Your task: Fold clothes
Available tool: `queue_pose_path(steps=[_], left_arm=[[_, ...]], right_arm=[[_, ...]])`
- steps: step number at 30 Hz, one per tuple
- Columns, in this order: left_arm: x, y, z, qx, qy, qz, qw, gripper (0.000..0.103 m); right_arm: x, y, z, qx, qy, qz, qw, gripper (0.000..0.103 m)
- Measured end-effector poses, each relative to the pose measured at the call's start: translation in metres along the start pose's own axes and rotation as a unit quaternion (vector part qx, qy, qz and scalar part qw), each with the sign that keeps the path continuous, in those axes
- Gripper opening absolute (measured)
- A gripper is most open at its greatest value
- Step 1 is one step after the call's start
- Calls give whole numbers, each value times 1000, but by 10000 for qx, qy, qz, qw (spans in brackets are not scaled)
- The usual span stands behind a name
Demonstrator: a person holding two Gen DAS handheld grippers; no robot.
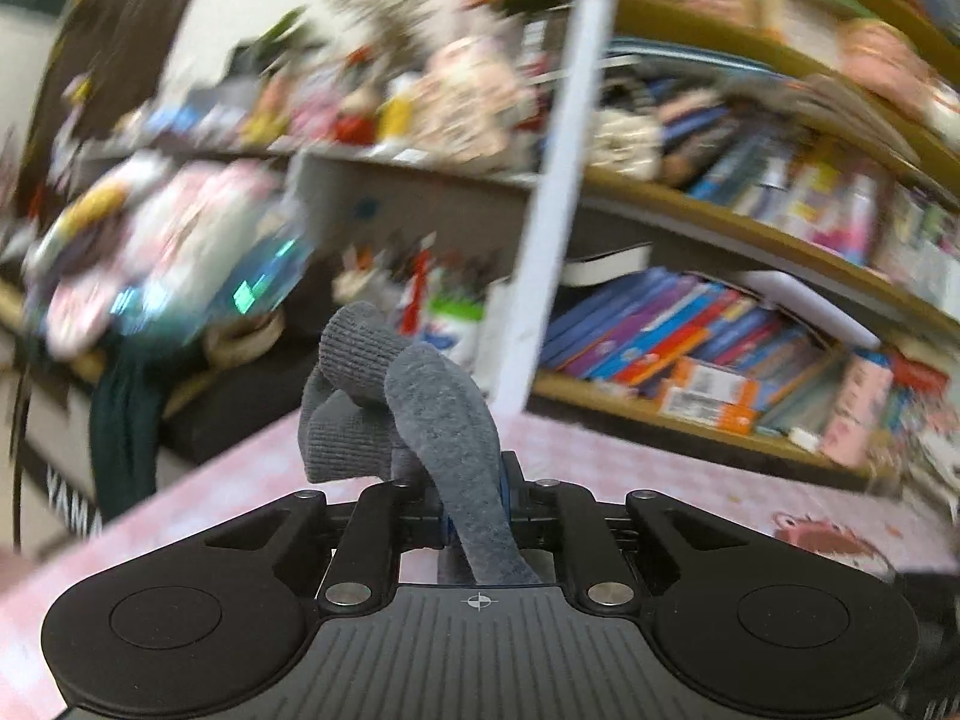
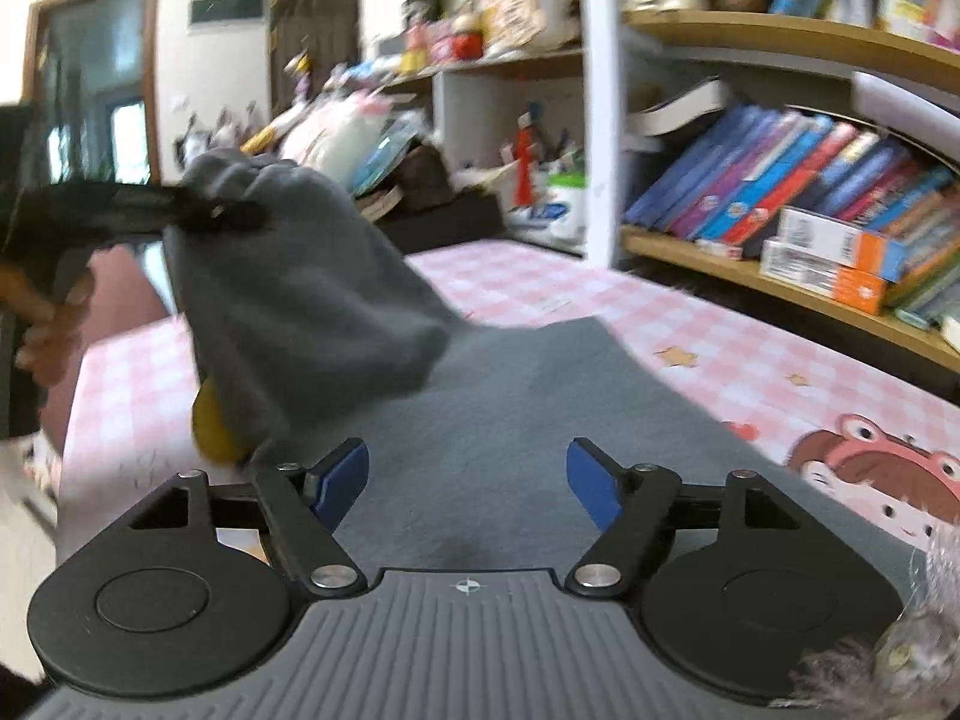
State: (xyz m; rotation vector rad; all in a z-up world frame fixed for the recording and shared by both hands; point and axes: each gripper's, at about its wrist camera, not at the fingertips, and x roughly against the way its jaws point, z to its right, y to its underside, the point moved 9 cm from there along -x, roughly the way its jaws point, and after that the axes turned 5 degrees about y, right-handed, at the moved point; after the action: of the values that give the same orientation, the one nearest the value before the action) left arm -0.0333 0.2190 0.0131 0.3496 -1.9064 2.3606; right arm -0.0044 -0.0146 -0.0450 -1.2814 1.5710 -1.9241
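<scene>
Gripping grey garment [image 1: 420,420], left gripper [image 1: 474,507] has fingers closed on bunched fabric, lifted above pink checked cloth [image 1: 660,480]. From right wrist view, left gripper [image 2: 234,213] holds garment [image 2: 480,420] corner raised at left, a hand [image 2: 48,312] on its handle; rest of garment lies flat on cloth [image 2: 720,348]. Right gripper [image 2: 468,480] hovers over flat part, blue pads [image 2: 342,474] spread wide, nothing between them. Yellow patch [image 2: 213,426] shows under lifted fold. Bookshelf [image 2: 810,210] behind. Background blurred.
</scene>
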Motion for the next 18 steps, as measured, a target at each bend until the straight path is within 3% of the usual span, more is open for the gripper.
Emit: queue_pose_path(steps=[4,11,16,18], left_arm=[[2,-9,37,-665,169,94,9976,13],[0,-3,100,-1342,637,16,9889,14],[-5,39,152,-1988,1196,-464,9716,20],[-6,56,173,-2241,1417,-654,9620,32]], right_arm=[[16,-4,25,-427,149,171,9988,72],[35,-6,54,-844,442,333,9949,72],[45,-9,73,-1272,785,587,9870,72],[50,-10,87,-1610,971,720,9795,72]])
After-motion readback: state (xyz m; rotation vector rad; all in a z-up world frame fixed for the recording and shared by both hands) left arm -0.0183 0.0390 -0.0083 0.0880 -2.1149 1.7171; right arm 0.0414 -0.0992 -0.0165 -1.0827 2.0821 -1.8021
